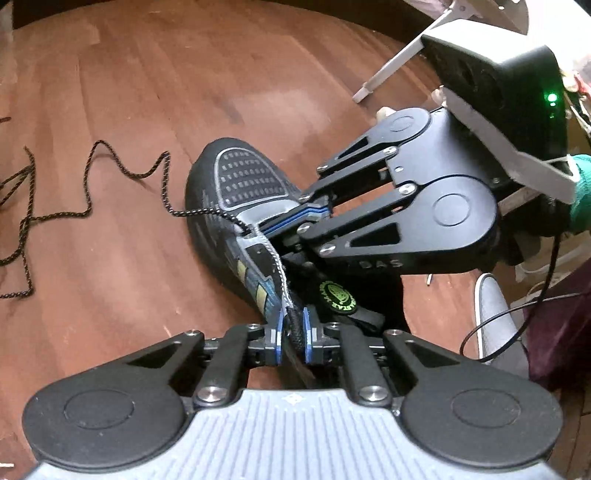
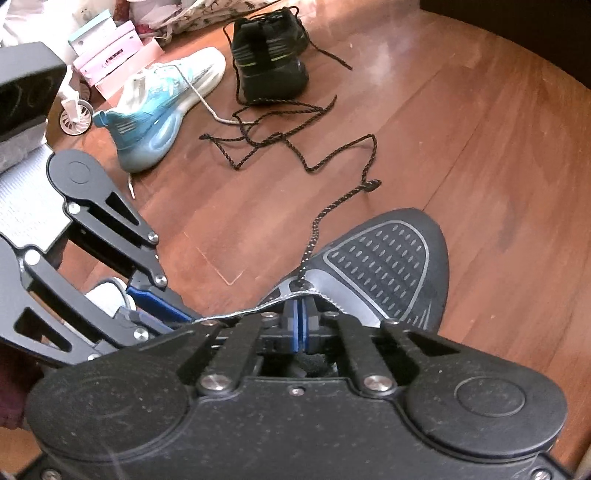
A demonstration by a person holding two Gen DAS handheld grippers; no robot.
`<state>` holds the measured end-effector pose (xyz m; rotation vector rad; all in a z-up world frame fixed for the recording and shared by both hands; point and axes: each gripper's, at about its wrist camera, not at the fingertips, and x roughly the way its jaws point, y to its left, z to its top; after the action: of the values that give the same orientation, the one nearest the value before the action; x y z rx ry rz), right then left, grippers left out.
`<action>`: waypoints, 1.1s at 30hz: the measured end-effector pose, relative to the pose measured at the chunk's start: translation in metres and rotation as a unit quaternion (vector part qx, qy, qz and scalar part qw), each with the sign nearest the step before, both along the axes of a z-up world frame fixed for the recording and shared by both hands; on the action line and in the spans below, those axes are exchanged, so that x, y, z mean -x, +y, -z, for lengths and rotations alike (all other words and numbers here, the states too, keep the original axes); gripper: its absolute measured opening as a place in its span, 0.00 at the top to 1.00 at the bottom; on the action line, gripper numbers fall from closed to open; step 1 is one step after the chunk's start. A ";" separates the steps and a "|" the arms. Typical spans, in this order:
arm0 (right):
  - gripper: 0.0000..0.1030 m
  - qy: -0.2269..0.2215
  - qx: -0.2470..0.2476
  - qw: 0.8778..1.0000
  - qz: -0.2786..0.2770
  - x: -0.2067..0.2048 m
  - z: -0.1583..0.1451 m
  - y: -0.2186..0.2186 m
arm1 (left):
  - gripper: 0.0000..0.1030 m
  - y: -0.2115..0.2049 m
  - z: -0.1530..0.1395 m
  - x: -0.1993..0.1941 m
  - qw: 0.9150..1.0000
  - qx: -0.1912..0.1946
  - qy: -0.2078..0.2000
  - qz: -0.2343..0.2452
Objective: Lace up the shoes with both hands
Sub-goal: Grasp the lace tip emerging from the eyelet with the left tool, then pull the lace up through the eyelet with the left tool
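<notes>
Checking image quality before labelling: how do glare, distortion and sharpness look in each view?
Left wrist view: a pale glare patch on the wooden floor, strong fisheye bending at the edges, black shoe fairly sharp. Right wrist view: glare on the floor top right, sunlit clutter washed out top left, black lace crisp.

- This looks like a room in a home, with a warm brown wooden plank floor (image 2: 480,147).
- Shoes lie about on the floor: a white and light blue high-top sneaker (image 2: 159,107) and a black sneaker with loose laces (image 2: 269,55).
- A pile of pink and white cardboard boxes (image 2: 110,51) sits at the edge, next to some patterned cloth (image 2: 207,14).
- A small white toy wheel (image 2: 75,116) stands near the boxes.
- A white metal stand leg (image 1: 391,62) rests on the floor.
</notes>
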<state>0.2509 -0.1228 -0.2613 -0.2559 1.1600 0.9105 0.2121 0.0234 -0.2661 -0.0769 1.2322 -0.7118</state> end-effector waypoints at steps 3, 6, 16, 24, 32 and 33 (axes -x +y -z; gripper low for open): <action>0.99 0.022 -0.006 1.000 0.007 -0.003 -0.004 -0.010 | 0.91 -0.001 -0.001 0.001 1.000 -0.008 0.003 -0.009; 0.99 0.050 -0.003 0.999 0.006 -0.006 -0.009 -0.019 | 0.91 -0.003 0.000 0.000 1.000 -0.016 0.006 -0.018; 0.99 0.121 -0.003 0.990 -0.069 0.032 -0.033 -0.030 | 0.94 0.014 0.011 0.002 0.988 0.031 0.082 -0.131; 0.99 0.088 -0.001 0.994 -0.061 0.016 -0.095 -0.060 | 0.91 0.012 0.002 0.017 0.990 0.036 0.073 -0.112; 0.99 -0.031 0.062 0.988 -0.140 0.040 -0.099 -0.050 | 0.71 -0.045 -0.071 0.057 0.952 -0.015 -0.247 0.182; 0.99 -0.029 0.062 0.987 -0.145 0.041 -0.096 -0.049 | 0.71 -0.053 -0.073 0.062 0.938 -0.020 -0.274 0.213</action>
<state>0.2094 -0.1718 -0.1652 -0.5604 1.1451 1.0789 0.1500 -0.0291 -0.1931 0.4118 0.7243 -1.0001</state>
